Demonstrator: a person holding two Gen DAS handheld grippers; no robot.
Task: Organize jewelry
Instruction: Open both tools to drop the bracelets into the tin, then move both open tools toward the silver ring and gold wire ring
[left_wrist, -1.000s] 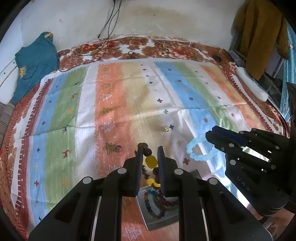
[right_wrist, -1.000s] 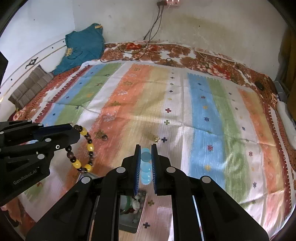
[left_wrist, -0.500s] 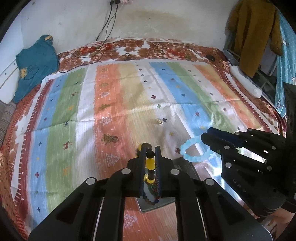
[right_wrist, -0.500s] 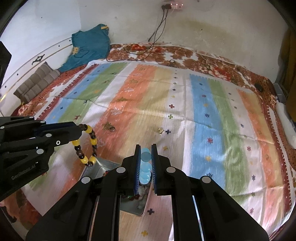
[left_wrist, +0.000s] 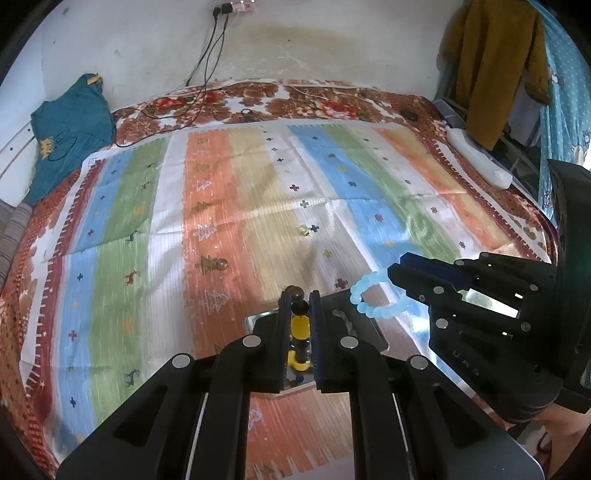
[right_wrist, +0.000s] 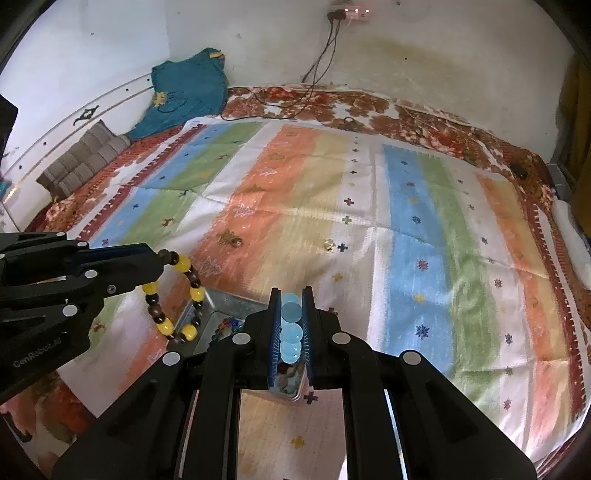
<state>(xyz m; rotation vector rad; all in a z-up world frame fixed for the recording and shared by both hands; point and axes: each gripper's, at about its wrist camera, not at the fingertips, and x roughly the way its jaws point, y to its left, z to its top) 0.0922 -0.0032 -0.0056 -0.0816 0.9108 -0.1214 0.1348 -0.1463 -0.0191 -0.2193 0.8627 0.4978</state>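
Two bracelets held above our metal tray (right_wrist: 218, 301).
Left gripper (left_wrist: 300, 301) clamps the yellow-and-brown bracelet (right_wrist: 181, 295); right gripper (right_wrist: 291, 306) clamps the blue bracelet (left_wrist: 373, 295).

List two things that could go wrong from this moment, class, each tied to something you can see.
1. Both bracelets hang above the metal tray. The yellow and brown bracelet dangles near the tray's edge from the left gripper, so if released it might land on the striped cloth.
2. The right gripper pinches the blue bracelet by a few round beads, which may slip.
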